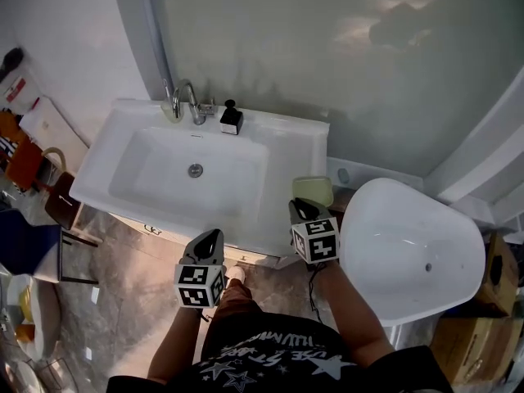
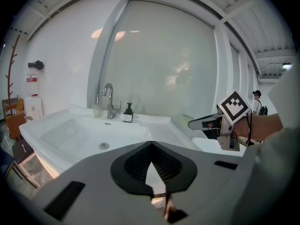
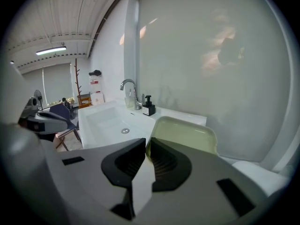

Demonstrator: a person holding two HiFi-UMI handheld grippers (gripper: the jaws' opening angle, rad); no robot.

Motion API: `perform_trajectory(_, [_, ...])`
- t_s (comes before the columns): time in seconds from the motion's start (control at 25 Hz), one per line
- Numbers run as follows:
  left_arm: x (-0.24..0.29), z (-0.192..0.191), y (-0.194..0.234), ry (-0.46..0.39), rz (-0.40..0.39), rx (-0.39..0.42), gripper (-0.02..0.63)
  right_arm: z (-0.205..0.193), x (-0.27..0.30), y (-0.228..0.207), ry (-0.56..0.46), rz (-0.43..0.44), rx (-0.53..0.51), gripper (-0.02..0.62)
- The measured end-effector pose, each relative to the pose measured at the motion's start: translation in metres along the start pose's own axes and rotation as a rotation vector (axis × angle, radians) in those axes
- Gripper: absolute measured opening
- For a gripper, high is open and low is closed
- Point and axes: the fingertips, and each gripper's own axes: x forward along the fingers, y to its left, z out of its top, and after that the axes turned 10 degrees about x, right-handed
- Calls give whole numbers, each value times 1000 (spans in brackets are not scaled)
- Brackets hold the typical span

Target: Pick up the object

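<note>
A pale green shallow tray (image 1: pixel 313 190) hangs above the right end of the white sink counter (image 1: pixel 295 133). My right gripper (image 1: pixel 301 207) is shut on its near edge. In the right gripper view the tray (image 3: pixel 187 132) spreads out beyond the jaws, with its rim pinched between the pads of the right gripper (image 3: pixel 146 142). My left gripper (image 1: pixel 211 237) hovers lower left of the tray, over the sink's front edge. Its jaws are shut with nothing in them. In the left gripper view the left gripper (image 2: pixel 151 143) points at the basin.
The sink basin (image 1: pixel 106 162) has a drain (image 1: pixel 195 170), a chrome faucet (image 1: pixel 187 97), a cup (image 1: pixel 172 109) and a black soap dispenser (image 1: pixel 231 119) at the back. A white tub (image 1: pixel 360 219) stands to the right. Chairs and clutter (image 1: pixel 33 170) are at left.
</note>
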Motion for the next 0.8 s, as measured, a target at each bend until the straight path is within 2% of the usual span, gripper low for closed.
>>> perform_trajectory(0.4, [-56,-16,-60,-21,76,-4,15,-45,-63,-7,9,66,-26,44])
perform_trajectory(0.8, [-119,-59,-101,28,158,-52,15,-95,-106,3,45,144,-57,43])
